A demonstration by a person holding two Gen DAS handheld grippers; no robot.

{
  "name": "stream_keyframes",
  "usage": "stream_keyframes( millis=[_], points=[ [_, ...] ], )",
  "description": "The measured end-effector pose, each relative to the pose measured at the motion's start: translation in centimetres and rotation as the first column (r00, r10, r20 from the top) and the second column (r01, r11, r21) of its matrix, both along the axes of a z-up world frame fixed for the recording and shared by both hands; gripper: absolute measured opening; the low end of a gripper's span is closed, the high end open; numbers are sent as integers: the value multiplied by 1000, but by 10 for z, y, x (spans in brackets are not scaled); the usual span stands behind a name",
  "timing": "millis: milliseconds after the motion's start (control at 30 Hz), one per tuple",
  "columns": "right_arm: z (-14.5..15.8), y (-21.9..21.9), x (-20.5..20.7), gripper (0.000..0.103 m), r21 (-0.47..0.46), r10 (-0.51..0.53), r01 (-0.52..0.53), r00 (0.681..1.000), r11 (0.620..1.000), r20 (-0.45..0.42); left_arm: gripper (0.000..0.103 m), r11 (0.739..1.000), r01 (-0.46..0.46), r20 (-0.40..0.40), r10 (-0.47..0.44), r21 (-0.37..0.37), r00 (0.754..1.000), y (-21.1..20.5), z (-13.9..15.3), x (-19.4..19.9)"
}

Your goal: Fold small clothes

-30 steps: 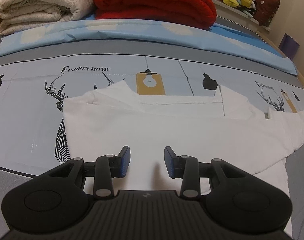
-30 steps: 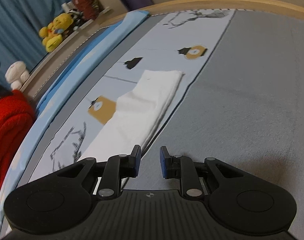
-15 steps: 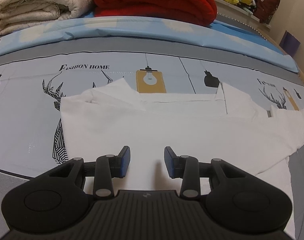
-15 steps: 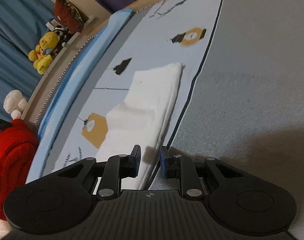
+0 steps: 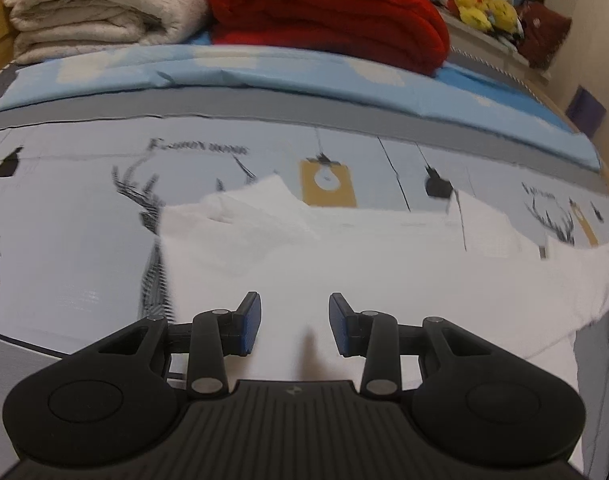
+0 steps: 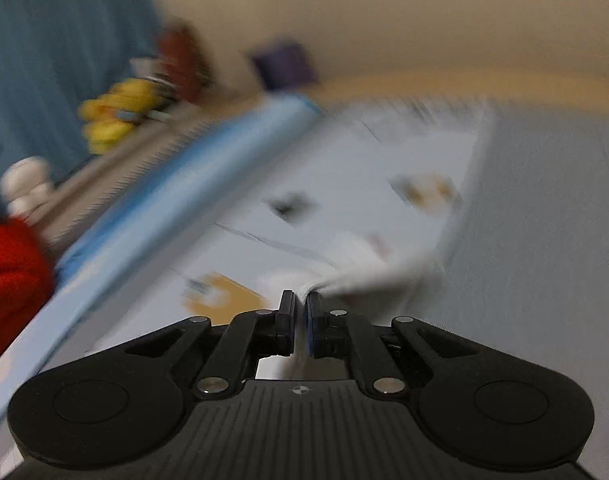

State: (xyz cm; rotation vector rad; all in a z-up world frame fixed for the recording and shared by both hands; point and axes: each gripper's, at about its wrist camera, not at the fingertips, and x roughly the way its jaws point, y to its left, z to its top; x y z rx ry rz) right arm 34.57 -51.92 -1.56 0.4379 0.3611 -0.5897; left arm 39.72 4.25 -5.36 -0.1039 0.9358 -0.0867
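right gripper [image 6: 301, 300] is now clamping the white garment [image 5: 344, 264]: jaws that were standing slightly apart a second ago are pinched tight on its hem edge, cloth bunching up between the pads and trailing off to the right. view is heavily blurred, so i'm reading this as the lift for the next fold already starting. left gripper [image 5: 292, 320] is hovering over the garment's near part, jaws part open on nothing, same gap as before. the garment is lying flat on the bed sheet [image 5: 84, 240], in front of the red blanket [image 5: 324, 16]. thin matte cotton, soft creases, sleeve folded in; sheet is smooth print, blanket thick fleece.
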Motion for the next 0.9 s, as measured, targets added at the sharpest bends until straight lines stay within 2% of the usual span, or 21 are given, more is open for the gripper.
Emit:
stream_keyframes(
  millis=[67,100,133,167,233,300,367,400,433,467,500,533,600,633,733,767,800,833,900],
  points=[
    [34,53,-1,5,-105,140,-135,989,985,41,42,999,-32,14,32,-18,999,13,8,-1],
    [48,83,-3,5,-141,228,-218,972,966,58,42,998,-53,21,53,-27,998,22,11,-2],
    [59,116,-6,5,-170,322,-307,945,936,65,42,997,-74,25,75,-36,997,30,14,-3],
    [68,155,-11,5,-194,432,-413,900,890,67,42,995,-91,28,92,-43,995,38,17,-4],
    [78,219,-25,5,-217,599,-574,798,790,68,42,990,-130,35,133,-61,991,55,23,-7],
    [78,280,-43,7,-156,750,-735,659,659,61,42,983,-166,41,169,-77,985,70,28,-11],
    [57,328,-50,8,16,889,-889,457,457,9,42,977,-193,42,197,-93,980,83,31,-14],
    [45,344,-53,10,88,919,-914,394,395,-33,42,974,-203,39,207,-98,978,87,31,-15],
    [32,358,-56,10,152,931,-919,352,363,-97,42,971,-213,34,218,-104,975,90,31,-16],
    [22,365,-59,10,203,930,-910,336,362,-151,42,969,-222,27,226,-111,974,93,30,-17],
    [16,366,-61,10,241,922,-894,342,378,-178,42,966,-229,19,233,-120,972,95,30,-18],
    [15,363,-62,13,265,911,-875,362,405,-195,42,965,-229,12,233,-130,972,96,29,-19],
    [16,347,-57,14,302,874,-821,437,484,-213,42,963,-225,5,228,-147,974,96,28,-19],
    [16,335,-53,15,325,855,-791,482,518,-191,42,962,-224,0,227,-153,974,96,27,-18],
    [9,303,-40,20,373,797,-720,594,586,-107,41,957,-237,-30,235,-169,972,96,17,-14],
    [4,297,-40,21,370,774,-697,623,615,-114,41,954,-245,-49,240,-172,969,96,12,-13],
    [-5,287,-36,23,379,735,-647,659,662,-160,41,951,-256,-75,247,-172,966,97,5,-11],
    [-13,281,-29,25,404,700,-594,686,696,-199,41,950,-266,-100,252,-166,963,97,0,-9],
    [-25,260,-15,25,467,677,-534,704,705,-215,41,948,-280,-138,261,-150,956,98,-12,-5]
  ],
)
